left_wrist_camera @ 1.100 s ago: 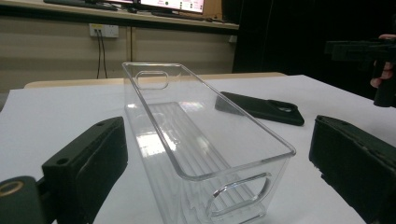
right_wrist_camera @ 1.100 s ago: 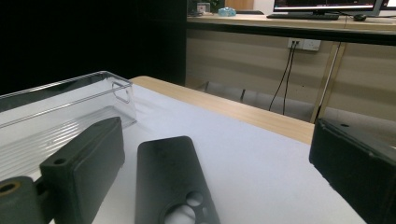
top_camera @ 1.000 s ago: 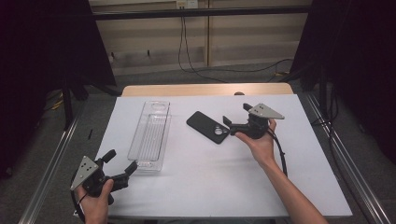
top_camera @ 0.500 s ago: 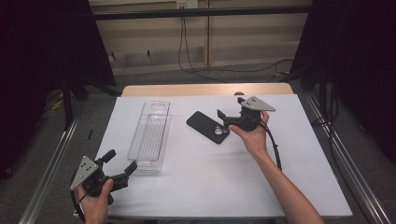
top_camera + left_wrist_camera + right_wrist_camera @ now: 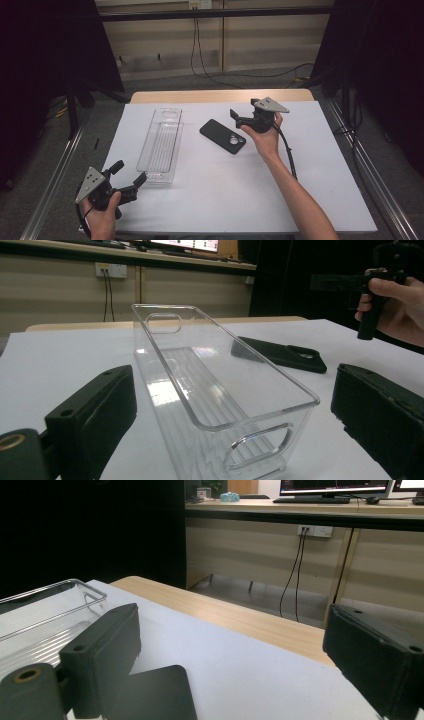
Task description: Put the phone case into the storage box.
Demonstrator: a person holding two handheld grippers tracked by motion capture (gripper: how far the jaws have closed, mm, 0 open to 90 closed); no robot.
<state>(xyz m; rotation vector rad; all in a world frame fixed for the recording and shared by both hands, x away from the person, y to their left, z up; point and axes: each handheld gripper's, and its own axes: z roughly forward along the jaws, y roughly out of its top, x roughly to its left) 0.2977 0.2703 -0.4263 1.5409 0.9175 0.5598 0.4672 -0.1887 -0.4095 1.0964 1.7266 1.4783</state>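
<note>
1. The left gripper view shows the clear bin's point(image 5: 220, 390) handle cutouts; the high view shows its whole length on the surface point(image 5: 310, 170).
2. The right gripper point(image 5: 239, 118), jaws apart and just closing slightly on nothing, has moved further back than before, beside the phone case point(image 5: 223, 136).
3. The left gripper point(image 5: 128, 175) gapes empty at the bin's near end.
4. The case lies flat, long axis diagonal, camera hole nearer the person.

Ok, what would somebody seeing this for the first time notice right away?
Probably the long clear plastic bin lying lengthwise on the left half of the white table, and the black phone lying flat just right of it. Then the right gripper, held above the table beside the phone with jaws open, and the left gripper, open at the bin's near end.
</note>
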